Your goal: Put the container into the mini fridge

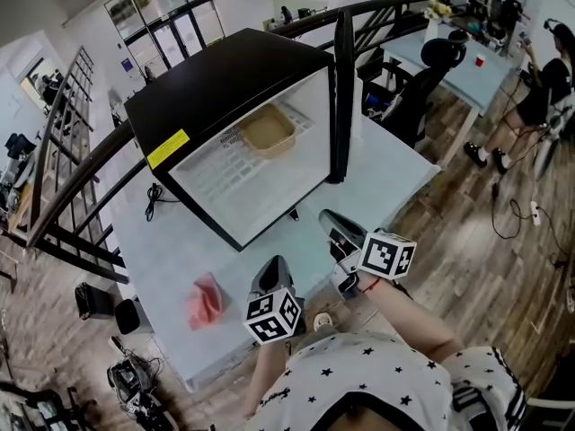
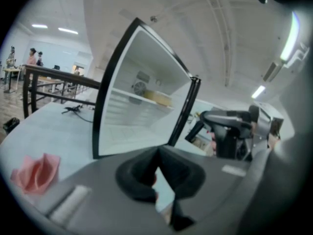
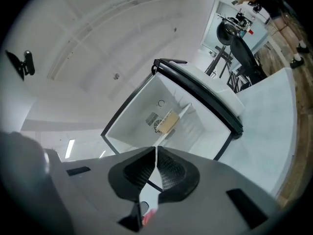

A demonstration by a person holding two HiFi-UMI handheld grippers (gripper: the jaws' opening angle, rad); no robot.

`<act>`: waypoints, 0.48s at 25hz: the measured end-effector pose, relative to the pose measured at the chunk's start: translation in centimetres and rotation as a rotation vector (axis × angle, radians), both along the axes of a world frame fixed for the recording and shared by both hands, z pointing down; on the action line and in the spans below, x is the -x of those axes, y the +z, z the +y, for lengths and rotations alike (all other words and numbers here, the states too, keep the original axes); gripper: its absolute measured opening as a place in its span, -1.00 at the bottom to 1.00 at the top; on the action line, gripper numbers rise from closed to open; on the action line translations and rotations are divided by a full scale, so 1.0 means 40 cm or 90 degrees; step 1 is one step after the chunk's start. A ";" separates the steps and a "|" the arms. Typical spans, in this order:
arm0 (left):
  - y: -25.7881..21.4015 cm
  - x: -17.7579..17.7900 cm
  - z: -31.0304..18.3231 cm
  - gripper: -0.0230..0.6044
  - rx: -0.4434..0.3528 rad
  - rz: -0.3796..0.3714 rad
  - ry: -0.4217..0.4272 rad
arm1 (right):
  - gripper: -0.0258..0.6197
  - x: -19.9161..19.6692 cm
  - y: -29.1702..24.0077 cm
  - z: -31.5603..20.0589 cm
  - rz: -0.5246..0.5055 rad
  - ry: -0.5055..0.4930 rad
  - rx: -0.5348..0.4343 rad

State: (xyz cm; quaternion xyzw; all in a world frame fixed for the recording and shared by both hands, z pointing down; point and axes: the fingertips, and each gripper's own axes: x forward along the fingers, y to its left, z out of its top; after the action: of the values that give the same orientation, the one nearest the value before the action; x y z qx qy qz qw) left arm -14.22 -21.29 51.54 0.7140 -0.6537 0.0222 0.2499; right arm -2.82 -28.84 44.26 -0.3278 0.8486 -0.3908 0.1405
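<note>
The black mini fridge (image 1: 225,88) stands on the pale table (image 1: 171,259) with its door (image 1: 342,97) swung open. A tan container (image 1: 266,130) rests on the white shelf inside; it also shows in the left gripper view (image 2: 159,98) and the right gripper view (image 3: 167,122). Both grippers are drawn back from the fridge, near the table's front edge. My left gripper (image 1: 274,266) points at the opening, its jaws (image 2: 157,153) meeting at the tips with nothing between them. My right gripper (image 1: 332,221) sits in front of the door edge, jaws (image 3: 155,151) pressed together and empty.
A crumpled pink cloth (image 1: 206,300) lies on the table left of my left gripper. A black cable (image 1: 153,200) lies beside the fridge. A dark railing (image 1: 72,187) curves behind the table. Office chairs (image 1: 422,79) and a person (image 1: 539,88) are at the far right.
</note>
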 end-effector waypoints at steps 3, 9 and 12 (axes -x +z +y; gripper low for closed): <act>-0.004 -0.025 0.030 -0.91 -0.001 0.000 -0.006 | -0.83 -0.026 -0.001 0.046 0.043 -0.007 -0.030; -0.011 -0.083 0.099 -0.91 -0.003 -0.003 -0.018 | -0.84 -0.088 0.021 0.133 0.118 -0.022 -0.069; -0.014 -0.115 0.139 -0.91 -0.002 -0.005 -0.022 | -0.84 -0.117 0.029 0.175 0.155 -0.032 -0.091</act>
State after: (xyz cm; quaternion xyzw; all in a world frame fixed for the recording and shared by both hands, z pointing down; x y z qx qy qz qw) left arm -9.63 -15.73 50.99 0.7028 -0.6668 0.0196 0.2470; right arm 1.85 -21.82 45.42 -0.3406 0.8930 -0.2900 0.0499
